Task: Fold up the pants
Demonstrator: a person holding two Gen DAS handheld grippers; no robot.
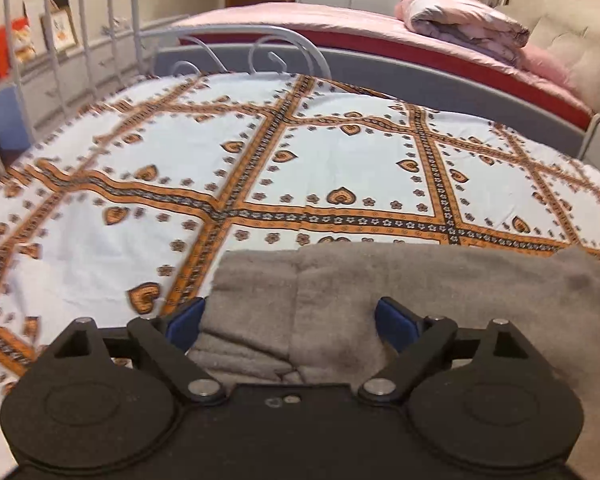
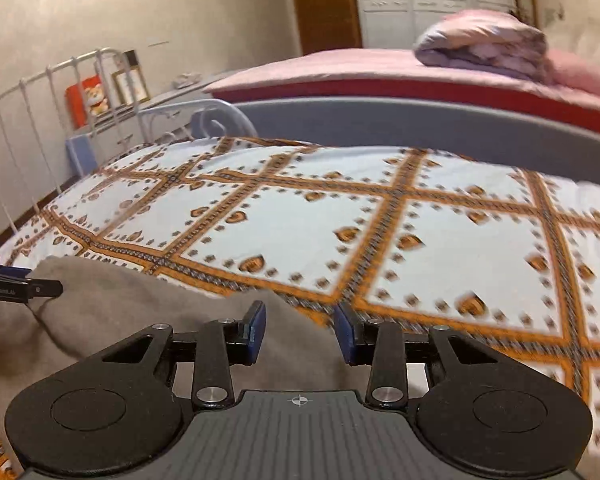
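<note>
The grey fleece pants (image 1: 420, 300) lie folded on the patterned bedsheet (image 1: 220, 152) at the near edge. My left gripper (image 1: 290, 320) is open, its blue pads (image 1: 186, 320) wide apart over the left end of the pants, with nothing between them. In the right wrist view the pants (image 2: 140, 332) spread to the lower left. My right gripper (image 2: 300, 332) is open above the right edge of the pants, its pads (image 2: 256, 332) empty. The left gripper's tip (image 2: 20, 286) shows at the far left over the pants.
The sheet (image 2: 340, 220) covers a bed with a white metal rail (image 1: 60, 40) at left and a grey footboard (image 1: 420, 76) behind. A second bed with a pink cover (image 1: 340, 20) and a rolled quilt (image 1: 460, 20) lies beyond.
</note>
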